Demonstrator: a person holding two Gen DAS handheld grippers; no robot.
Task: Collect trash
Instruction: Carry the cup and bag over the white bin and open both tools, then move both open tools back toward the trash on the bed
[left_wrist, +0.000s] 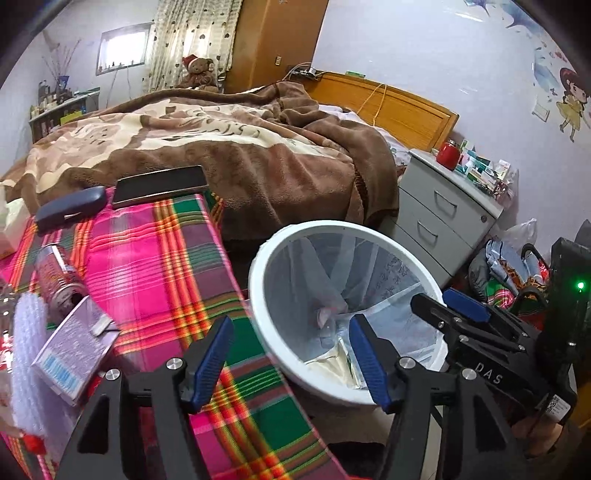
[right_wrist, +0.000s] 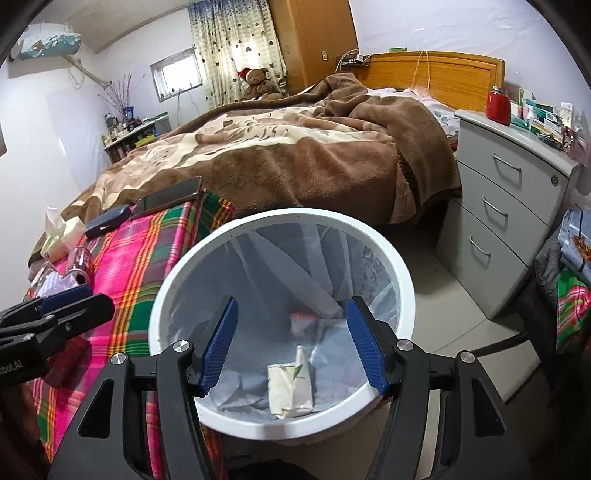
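Note:
A white bin (right_wrist: 404, 295) with a clear liner stands on the floor beside the plaid-covered table (left_wrist: 159, 266). A cream carton (right_wrist: 291, 387) and a small pink scrap (right_wrist: 301, 319) lie inside it. My right gripper (right_wrist: 291, 347) is open and empty, right above the bin's mouth. My left gripper (left_wrist: 291, 358) is open and empty, over the table edge next to the bin (left_wrist: 258, 295). On the table's left lie a red can (left_wrist: 57, 277) on its side, a lilac box (left_wrist: 74, 350) and white bubble wrap (left_wrist: 27, 362).
A dark glasses case (left_wrist: 70, 208) and a phone (left_wrist: 159, 184) lie at the table's far end. A bed with a brown blanket (left_wrist: 240, 147) is behind. A grey drawer unit (right_wrist: 506, 214) stands to the right of the bin, clothes piled beyond it.

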